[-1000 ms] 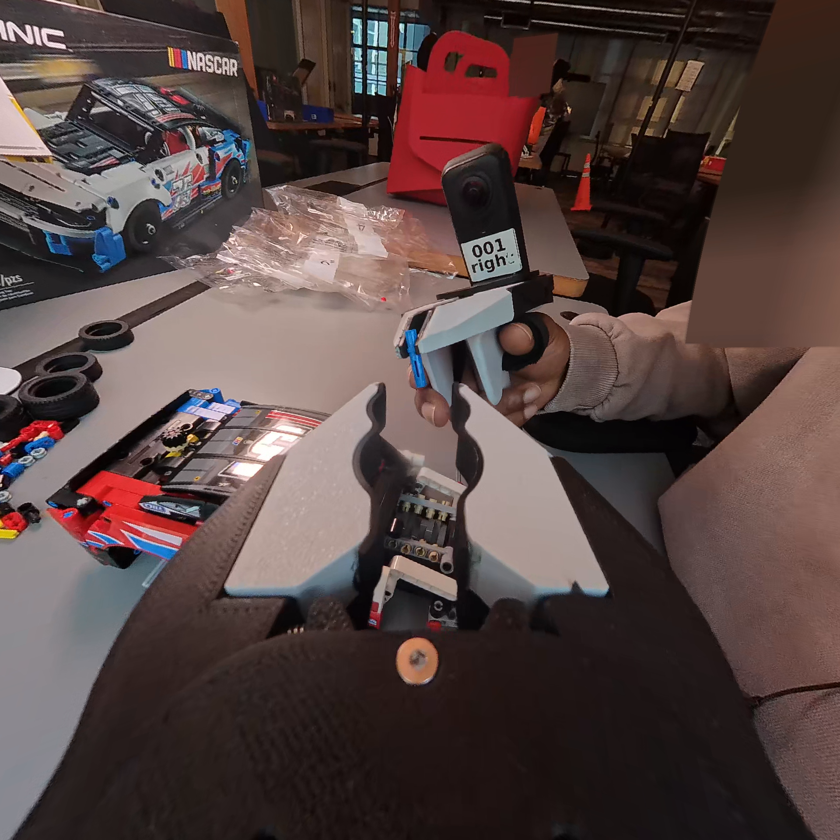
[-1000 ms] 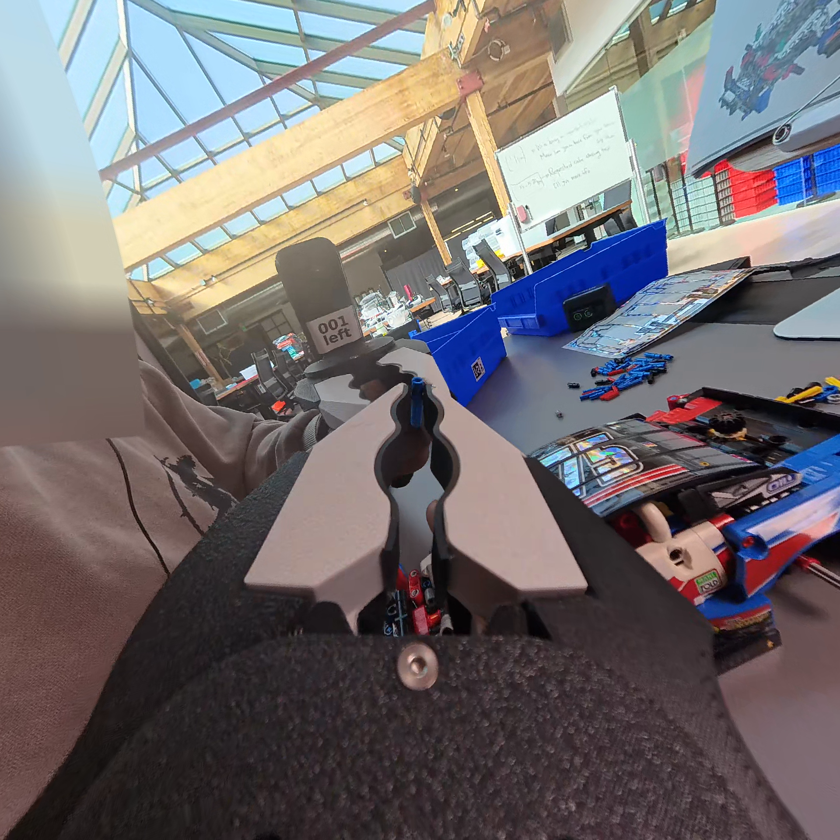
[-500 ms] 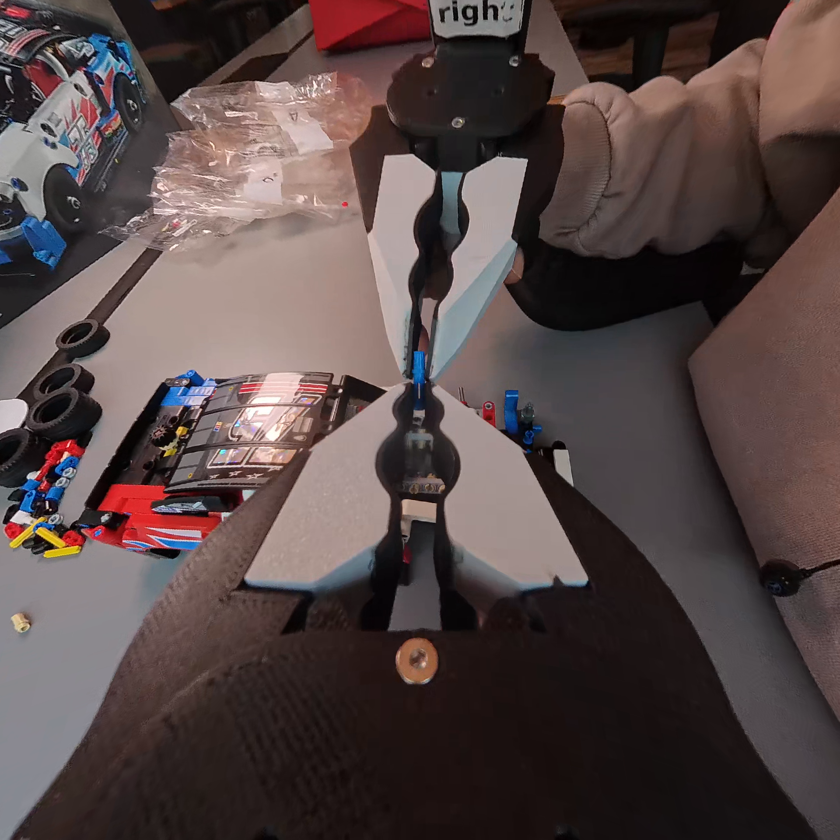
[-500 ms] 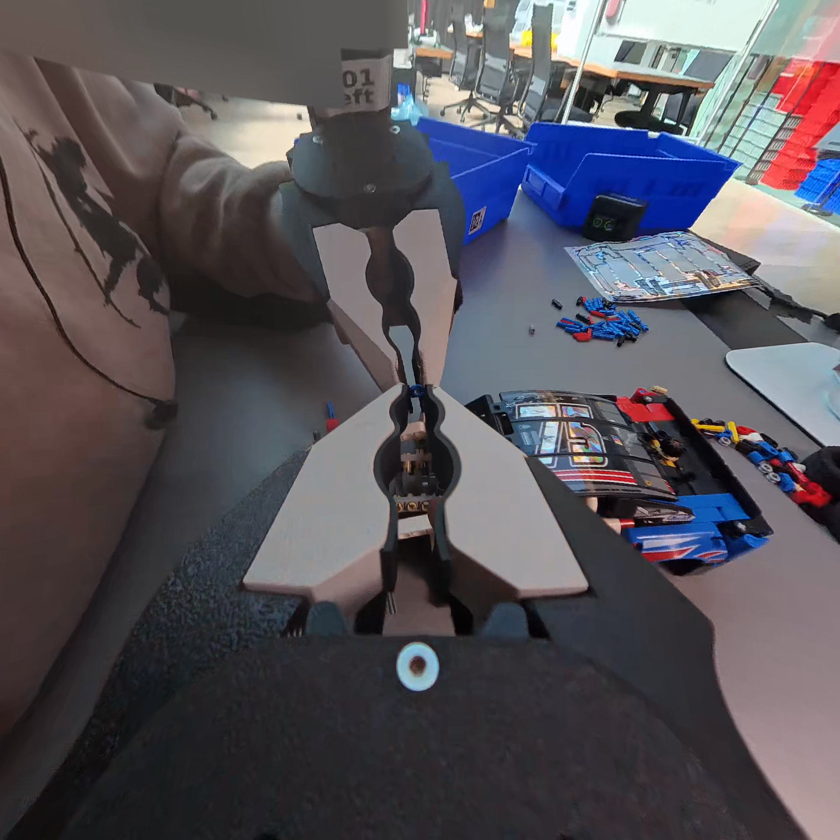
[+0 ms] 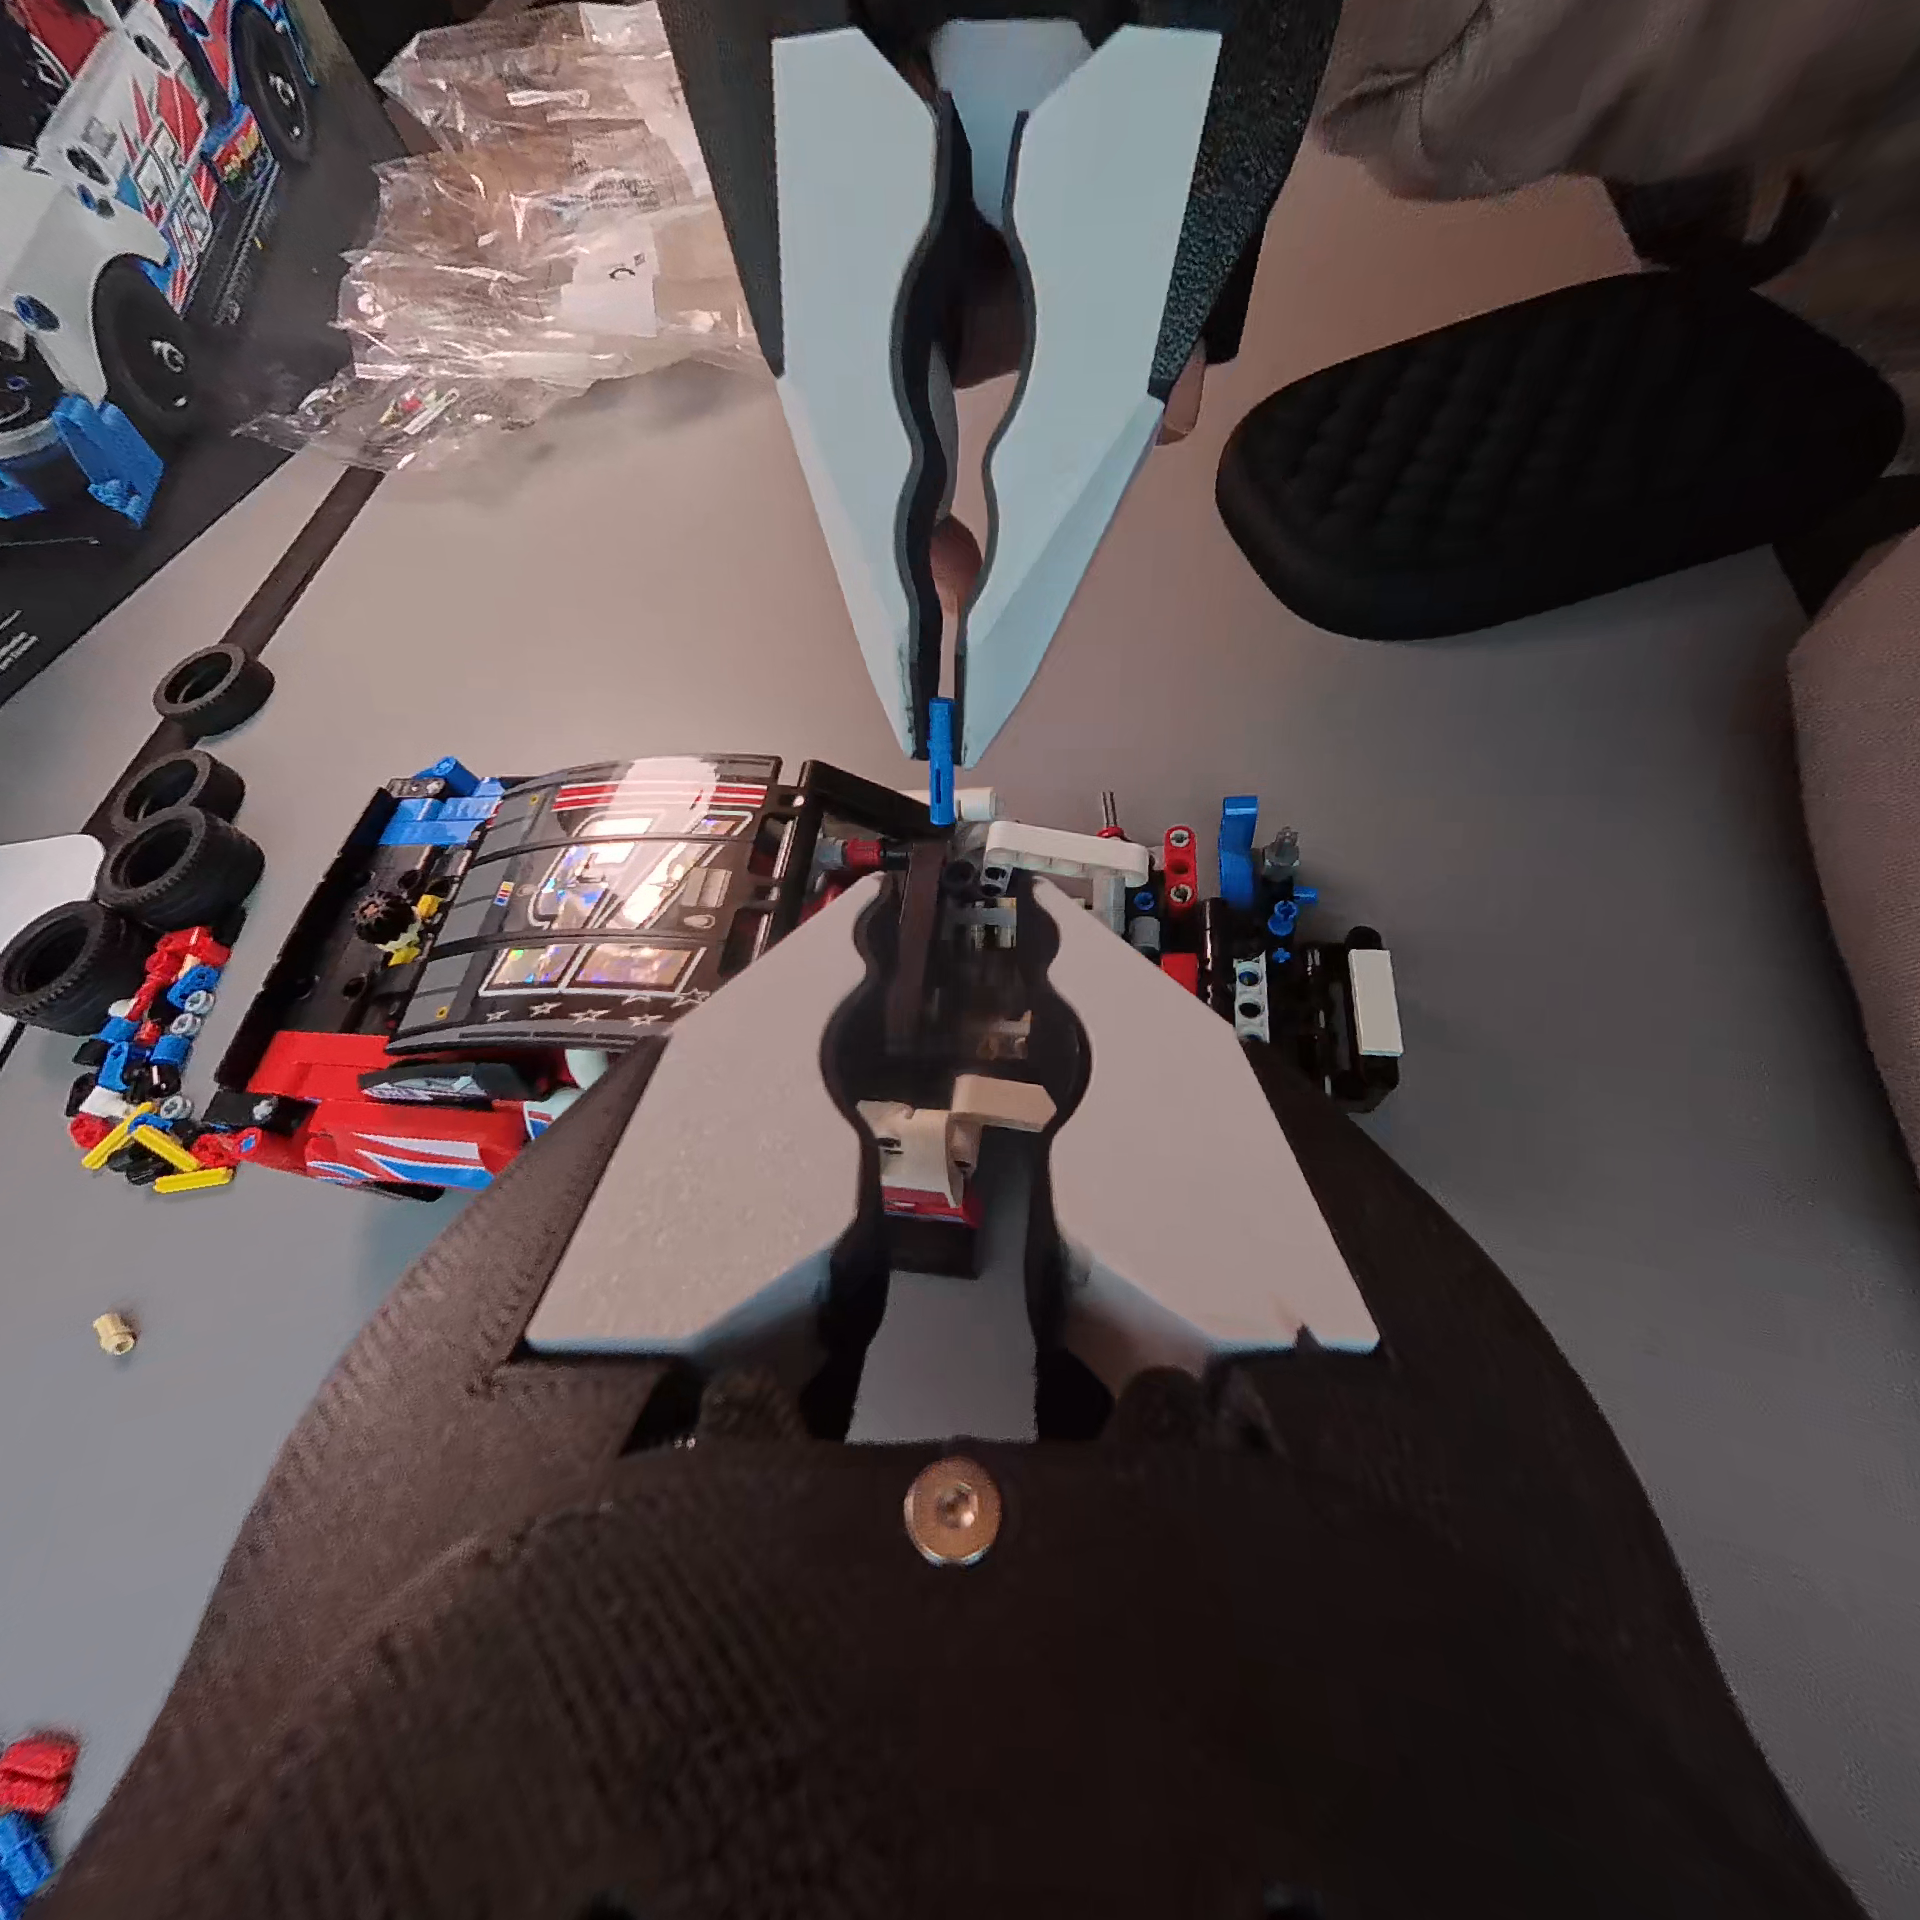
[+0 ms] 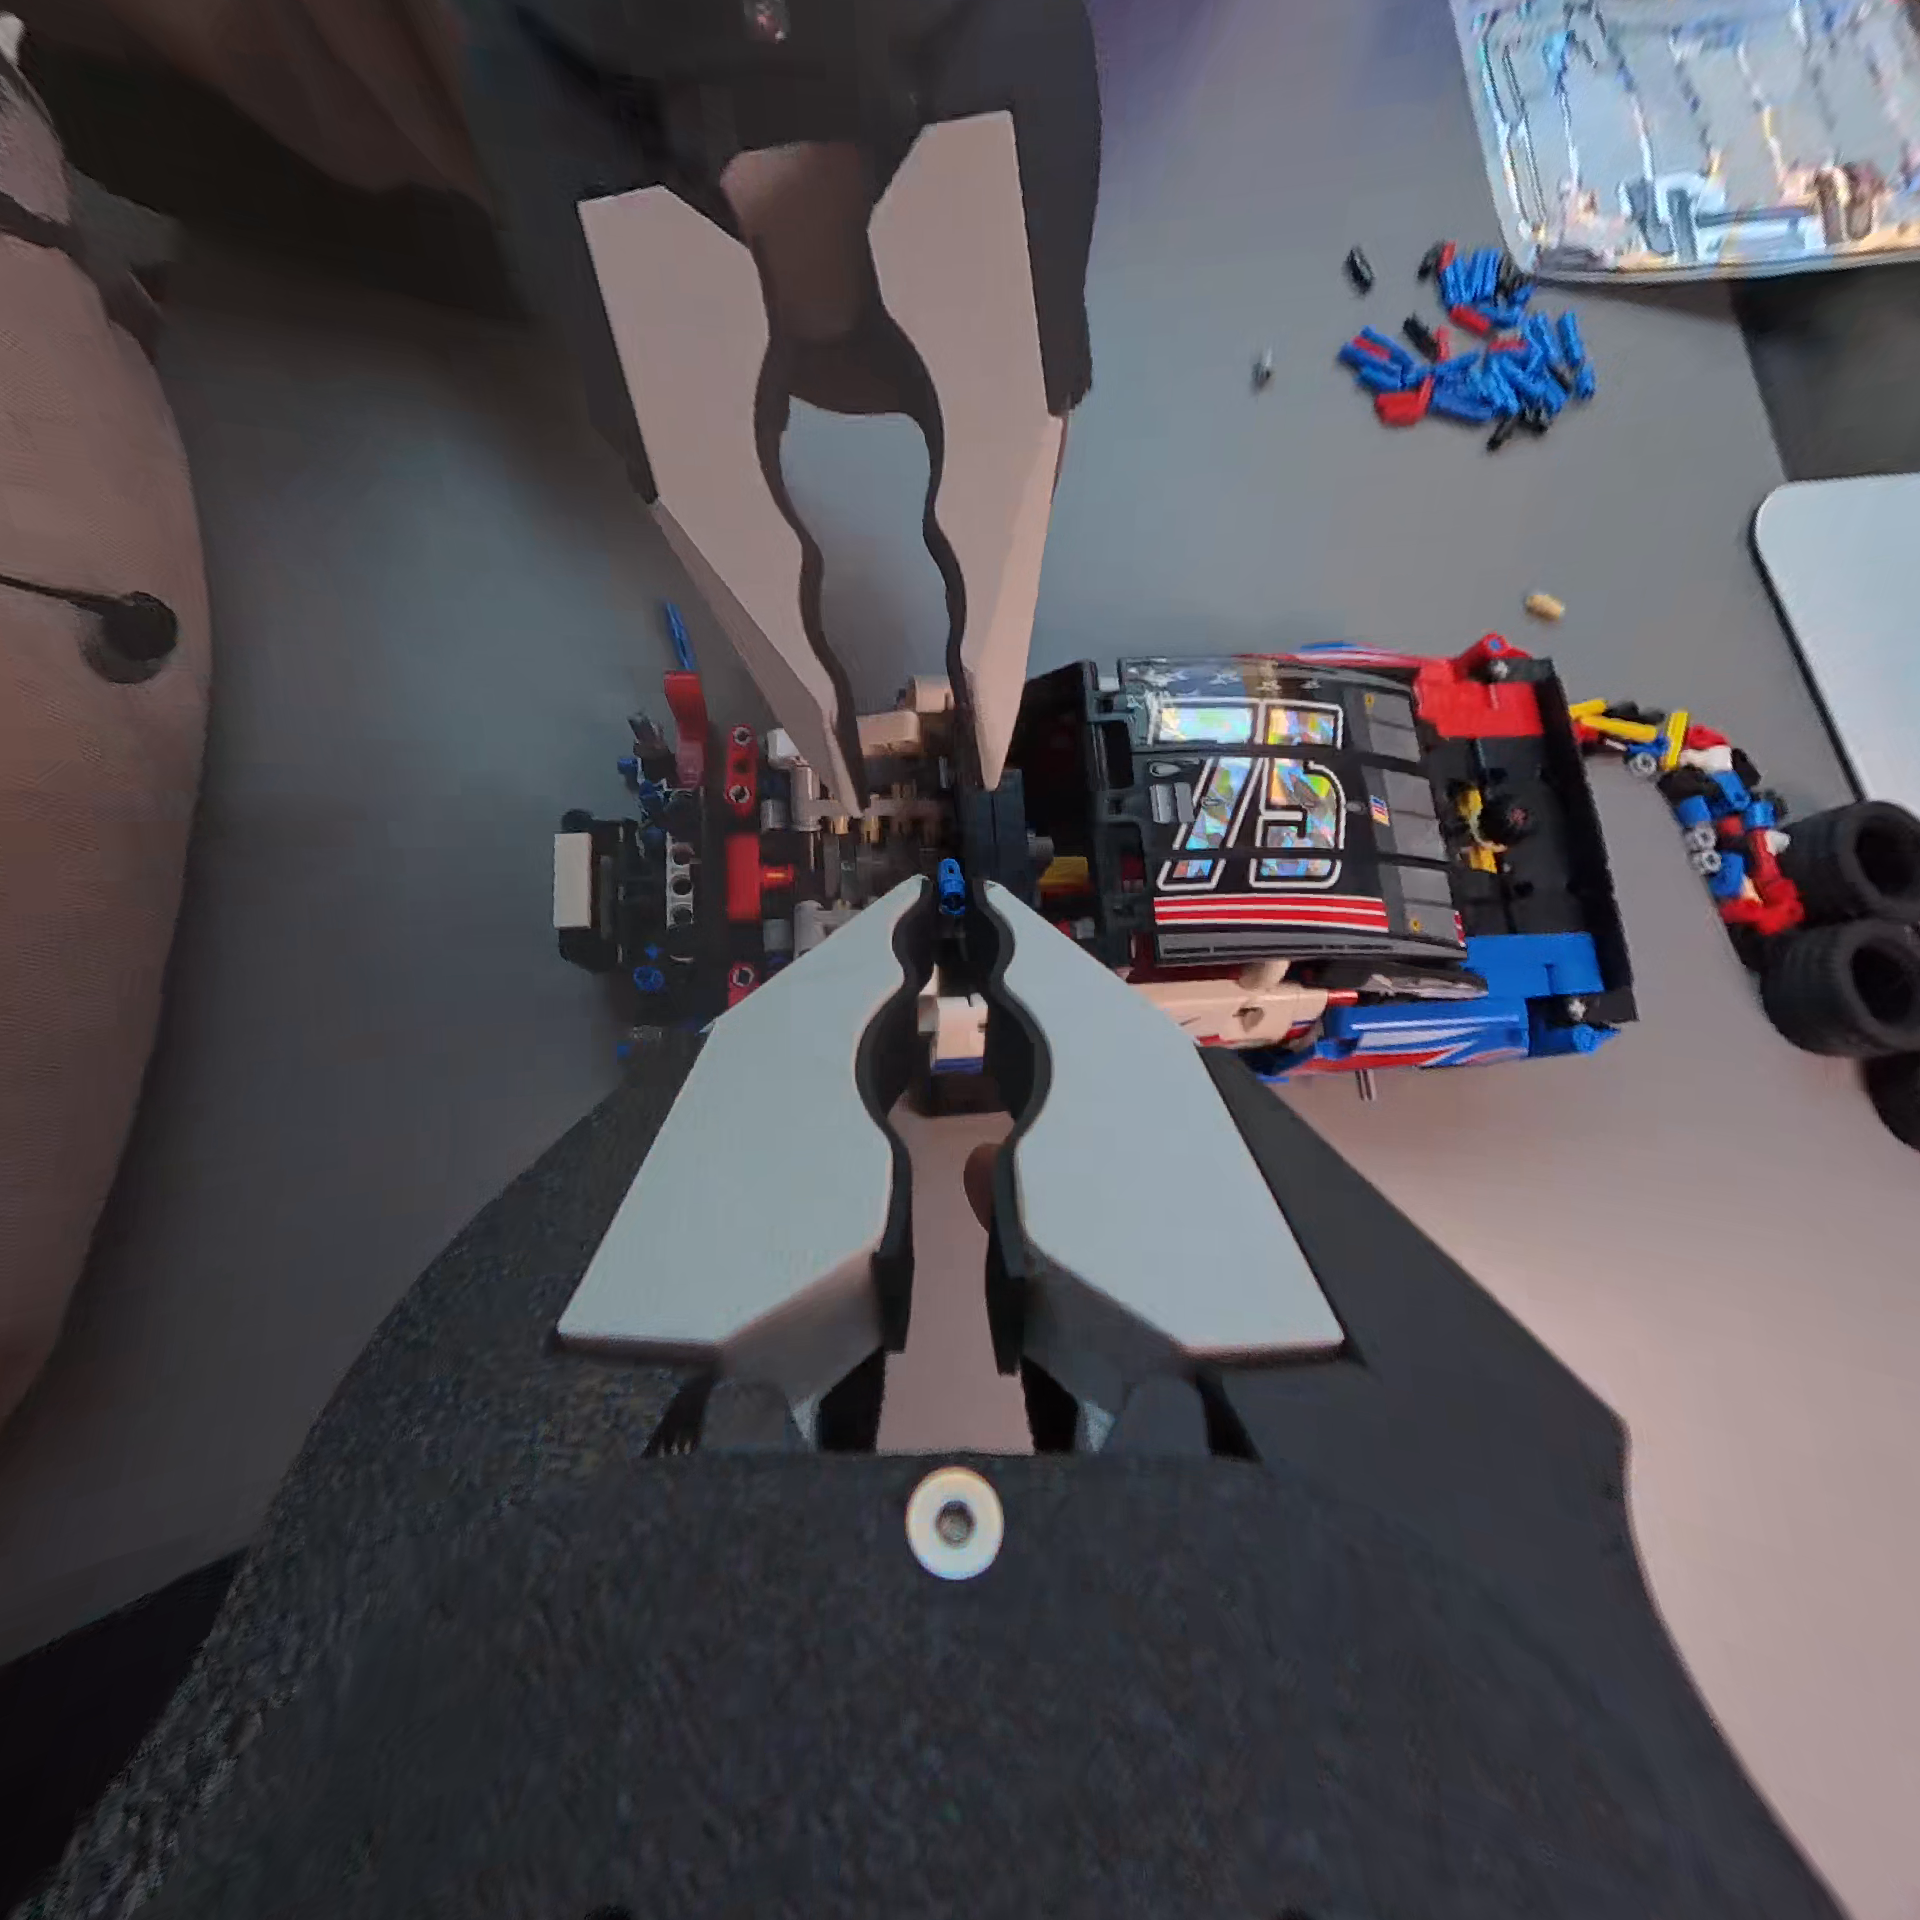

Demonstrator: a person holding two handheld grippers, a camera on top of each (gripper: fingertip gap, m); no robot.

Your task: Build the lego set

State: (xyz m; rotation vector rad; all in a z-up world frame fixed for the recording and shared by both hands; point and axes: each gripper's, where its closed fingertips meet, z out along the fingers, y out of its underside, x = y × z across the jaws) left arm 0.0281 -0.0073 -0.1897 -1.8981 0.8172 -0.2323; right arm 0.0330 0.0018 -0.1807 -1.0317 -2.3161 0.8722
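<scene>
The partly built lego car [image 5: 582, 904] lies on the grey table, with a black stickered roof and a red and blue side. It also shows in the right wrist view [image 6: 1268, 800]. My left gripper [image 5: 951, 883] straddles the open chassis behind the roof, and its fingers press on that section, as the right wrist view [image 6: 914, 795] shows. My right gripper [image 6: 954, 894] is shut on a small blue pin [image 6: 951, 891]. In the left wrist view it [image 5: 940, 743] points down from above, and the blue pin [image 5: 940, 758] has its tip at the chassis top.
Several black tyres [image 5: 177, 862] and a pile of small loose parts [image 5: 145, 1039] lie left of the car. Plastic bags [image 5: 540, 239] and the set's box [image 5: 104, 208] are behind. A heap of blue pins [image 6: 1475, 353] and the instruction booklet [image 6: 1683, 135] lie beyond. A black chair armrest [image 5: 1558, 457] is at the table edge. Less than 4 cm separates the two grippers' tips.
Both grippers have tilted down and closed in on the car. The right gripper has brought the blue pin down to the chassis between the left fingers.
</scene>
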